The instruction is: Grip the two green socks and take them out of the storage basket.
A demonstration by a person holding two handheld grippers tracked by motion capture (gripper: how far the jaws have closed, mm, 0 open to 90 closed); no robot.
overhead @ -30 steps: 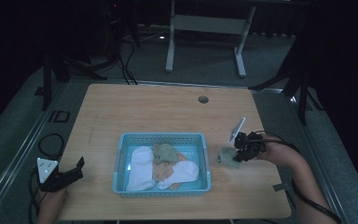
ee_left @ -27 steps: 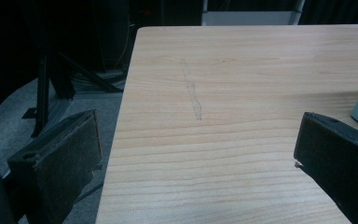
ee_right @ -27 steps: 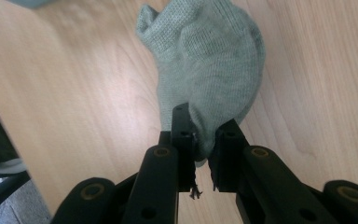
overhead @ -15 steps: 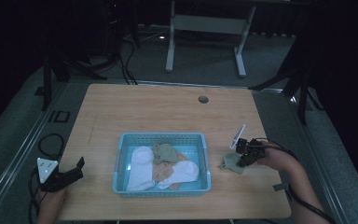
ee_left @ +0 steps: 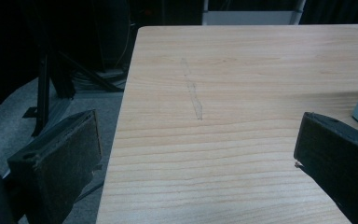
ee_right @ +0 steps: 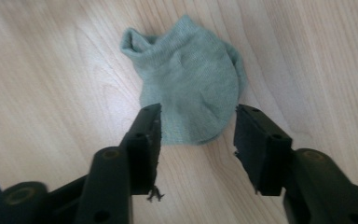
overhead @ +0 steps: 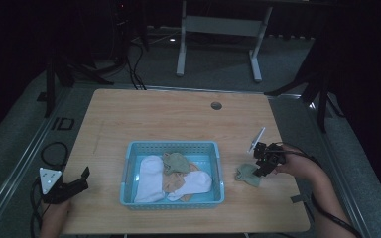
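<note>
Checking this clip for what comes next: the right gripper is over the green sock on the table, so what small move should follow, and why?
Probably lower the right gripper a little and close on the green sock. Its jaws stand open on either side of the sock's near end, and the sock lies flat on the table, not gripped.

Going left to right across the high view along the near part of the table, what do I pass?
Left gripper → blue basket → white sock → green sock on the table → right gripper.
</note>
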